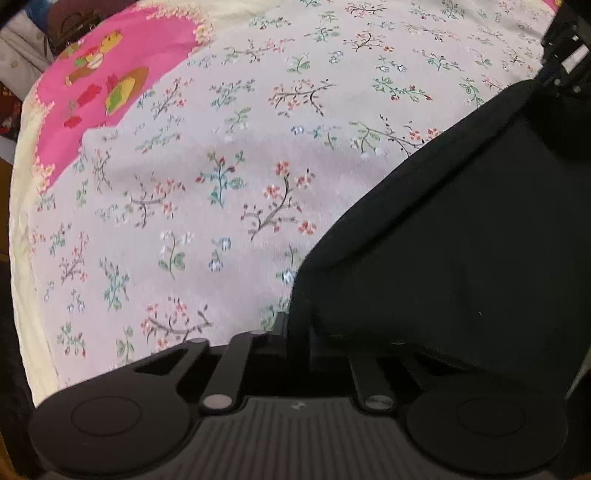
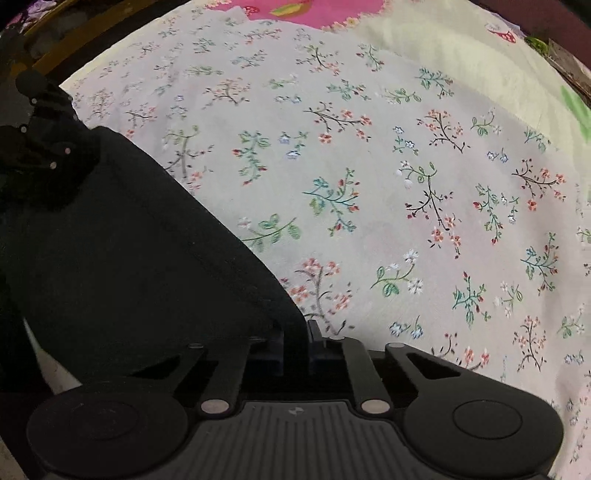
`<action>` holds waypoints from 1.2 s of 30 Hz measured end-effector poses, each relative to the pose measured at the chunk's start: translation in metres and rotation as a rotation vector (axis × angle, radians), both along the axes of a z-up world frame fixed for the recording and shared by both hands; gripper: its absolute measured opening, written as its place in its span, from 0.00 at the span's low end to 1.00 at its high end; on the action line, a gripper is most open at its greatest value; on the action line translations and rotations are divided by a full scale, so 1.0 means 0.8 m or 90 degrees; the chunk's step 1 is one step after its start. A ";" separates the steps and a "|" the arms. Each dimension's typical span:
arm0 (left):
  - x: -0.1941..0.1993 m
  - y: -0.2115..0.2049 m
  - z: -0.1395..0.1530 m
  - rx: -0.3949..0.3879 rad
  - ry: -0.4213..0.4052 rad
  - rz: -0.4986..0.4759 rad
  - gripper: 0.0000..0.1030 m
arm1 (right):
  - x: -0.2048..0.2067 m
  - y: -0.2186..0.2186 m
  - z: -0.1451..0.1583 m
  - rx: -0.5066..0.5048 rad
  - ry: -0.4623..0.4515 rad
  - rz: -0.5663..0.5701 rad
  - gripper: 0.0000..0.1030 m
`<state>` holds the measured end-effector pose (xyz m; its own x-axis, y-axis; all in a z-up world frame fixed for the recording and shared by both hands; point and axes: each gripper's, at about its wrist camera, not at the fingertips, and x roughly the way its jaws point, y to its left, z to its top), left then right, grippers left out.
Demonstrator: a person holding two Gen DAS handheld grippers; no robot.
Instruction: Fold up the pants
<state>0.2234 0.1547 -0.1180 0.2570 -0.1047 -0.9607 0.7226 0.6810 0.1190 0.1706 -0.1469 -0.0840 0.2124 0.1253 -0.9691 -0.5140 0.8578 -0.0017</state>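
Note:
The black pants hang stretched between my two grippers above a floral sheet. My left gripper is shut on one corner of the pants' edge, with the cloth spreading to the right. In the right wrist view the pants fill the left side. My right gripper is shut on the other corner of the same edge. The right gripper also shows in the left wrist view at the top right. The left gripper shows in the right wrist view at the far left.
The floral sheet covers the bed under the pants. A pink patterned cloth lies at the far left, also seen at the top of the right wrist view. A pale yellow cover borders the sheet.

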 end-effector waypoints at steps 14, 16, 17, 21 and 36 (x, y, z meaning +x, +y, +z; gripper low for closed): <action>-0.041 0.019 0.024 -0.016 0.019 -0.011 0.16 | -0.051 0.001 0.033 0.029 -0.004 0.004 0.00; -0.056 0.018 0.028 -0.012 0.026 -0.024 0.16 | -0.063 0.000 0.039 0.033 0.001 -0.001 0.00; -0.062 0.018 0.030 -0.010 0.027 -0.028 0.16 | -0.071 0.000 0.041 0.034 0.006 0.002 0.00; -0.090 0.019 0.046 -0.011 0.034 -0.036 0.16 | -0.100 0.007 0.057 0.031 0.017 0.025 0.00; -0.254 0.034 0.090 -0.008 0.115 -0.033 0.16 | -0.245 0.020 0.102 0.056 0.110 0.035 0.00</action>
